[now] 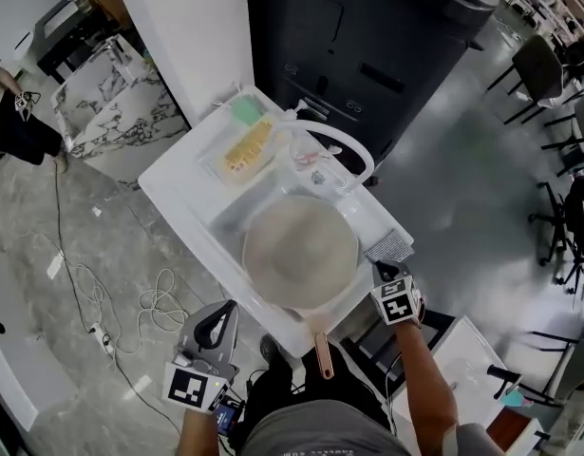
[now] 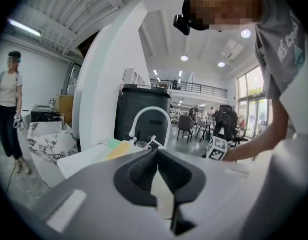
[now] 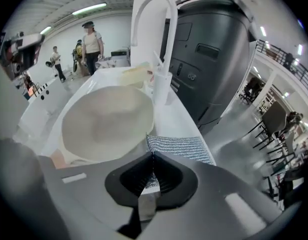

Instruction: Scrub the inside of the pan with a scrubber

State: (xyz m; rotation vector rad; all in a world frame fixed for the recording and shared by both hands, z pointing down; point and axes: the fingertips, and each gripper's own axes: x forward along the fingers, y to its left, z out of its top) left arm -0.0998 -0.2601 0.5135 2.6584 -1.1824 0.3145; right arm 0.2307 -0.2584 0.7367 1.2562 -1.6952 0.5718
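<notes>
Left gripper (image 1: 225,312): jaws together, nothing between them, held off the near-left corner of the white sink counter (image 1: 176,186). Right gripper (image 3: 152,156): clamped on the near edge of the grey metallic mesh scrubber (image 1: 390,246), which lies flat on the counter's right edge, just beside the pan. Round cream pan (image 1: 301,251) sits in the basin, its copper-pink handle (image 1: 323,351) over the near edge. White arched faucet (image 1: 344,145) stands beyond it. Yellow sponge (image 1: 248,147) lies towards the far-left corner.

left gripper (image 2: 157,151) and right gripper (image 3: 152,155) both have fingers closed.
</notes>
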